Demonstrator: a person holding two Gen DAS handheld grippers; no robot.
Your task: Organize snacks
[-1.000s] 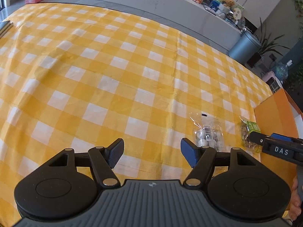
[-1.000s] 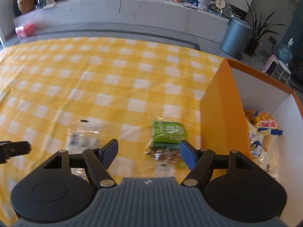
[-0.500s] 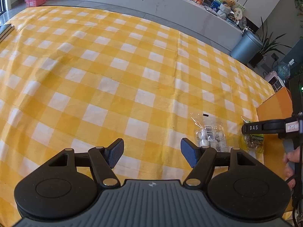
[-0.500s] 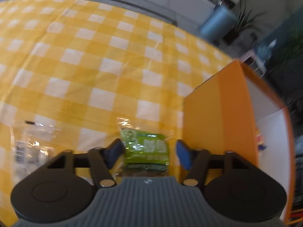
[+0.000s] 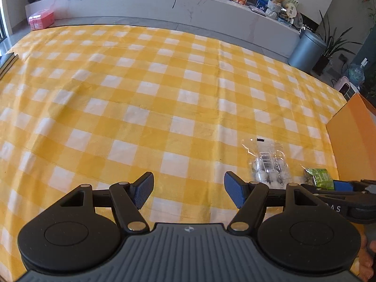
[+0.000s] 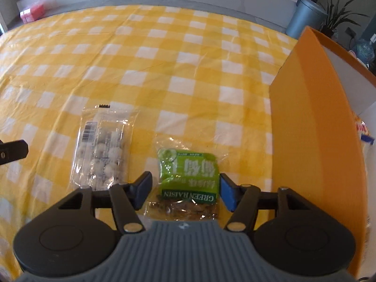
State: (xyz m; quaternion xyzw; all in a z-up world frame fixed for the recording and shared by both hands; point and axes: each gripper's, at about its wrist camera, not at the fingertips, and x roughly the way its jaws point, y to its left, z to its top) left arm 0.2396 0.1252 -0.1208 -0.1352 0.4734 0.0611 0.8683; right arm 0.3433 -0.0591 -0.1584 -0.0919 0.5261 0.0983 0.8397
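A green raisin packet (image 6: 189,178) lies on the yellow checked cloth, between the open fingers of my right gripper (image 6: 185,191), which straddles it low over the table. It also shows in the left wrist view (image 5: 320,178). A clear bag of white candies (image 6: 102,150) lies just left of it, and appears in the left wrist view (image 5: 268,164). An orange box (image 6: 312,122) stands to the right with snack bags inside. My left gripper (image 5: 189,192) is open and empty above bare cloth, left of the clear bag.
The table's far edge meets a grey floor and a long white counter (image 5: 164,2) with snack packets and a pink box (image 5: 41,20). A grey bin (image 5: 306,49) and plants stand at the back right.
My right gripper has moved forward and down so the green packet now sits between its fingers. My left gripper has stayed in place, open.
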